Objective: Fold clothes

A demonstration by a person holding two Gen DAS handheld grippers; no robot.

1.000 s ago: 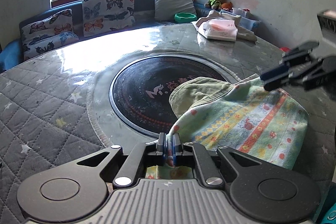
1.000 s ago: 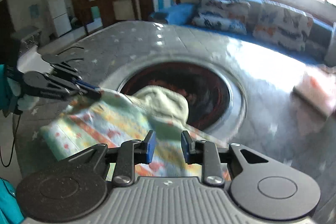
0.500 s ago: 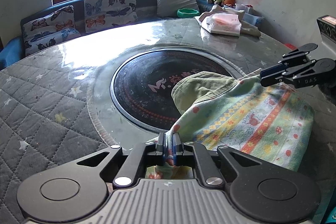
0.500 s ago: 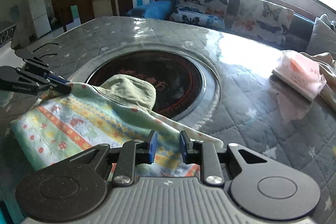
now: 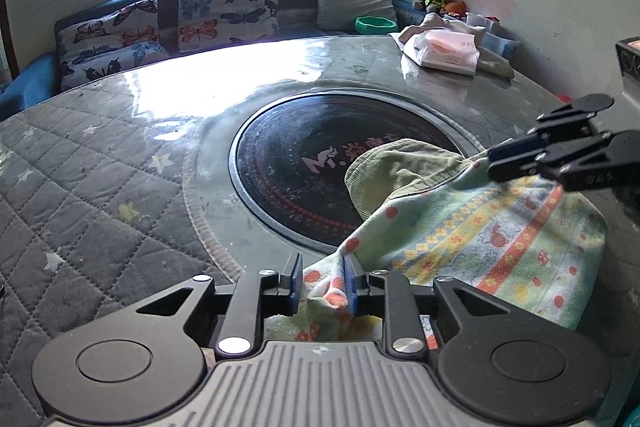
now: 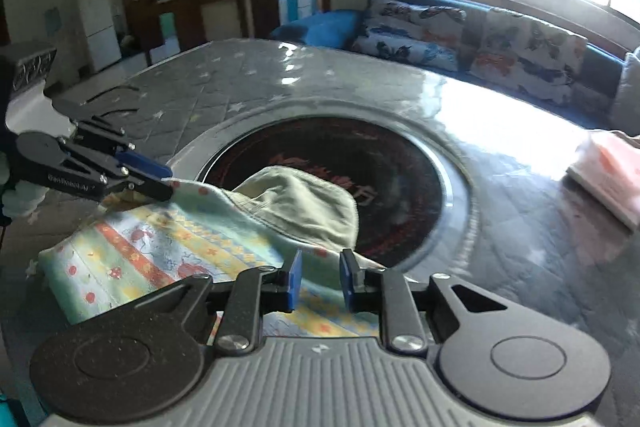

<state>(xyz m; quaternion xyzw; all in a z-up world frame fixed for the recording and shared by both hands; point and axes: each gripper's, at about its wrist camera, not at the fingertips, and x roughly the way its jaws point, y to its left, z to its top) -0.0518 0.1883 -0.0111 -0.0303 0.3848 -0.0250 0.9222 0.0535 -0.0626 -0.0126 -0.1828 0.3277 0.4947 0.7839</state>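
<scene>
While both grippers sat at the cloth's near edge, the fold looked barely underway. Left gripper (image 5: 322, 281) had its jaws apart, a bunched corner of the printed cloth (image 5: 500, 239) loose between them; right gripper (image 6: 319, 281) was likewise parted, gripping nothing I could make out. Cloth lay half doubled on the desk (image 5: 100, 187), olive garment (image 6: 304, 203) poking out beneath it. Squaring and remaining folds left. Right-wrist view was blurred; cloth under the gripper bodies was hidden.
</scene>
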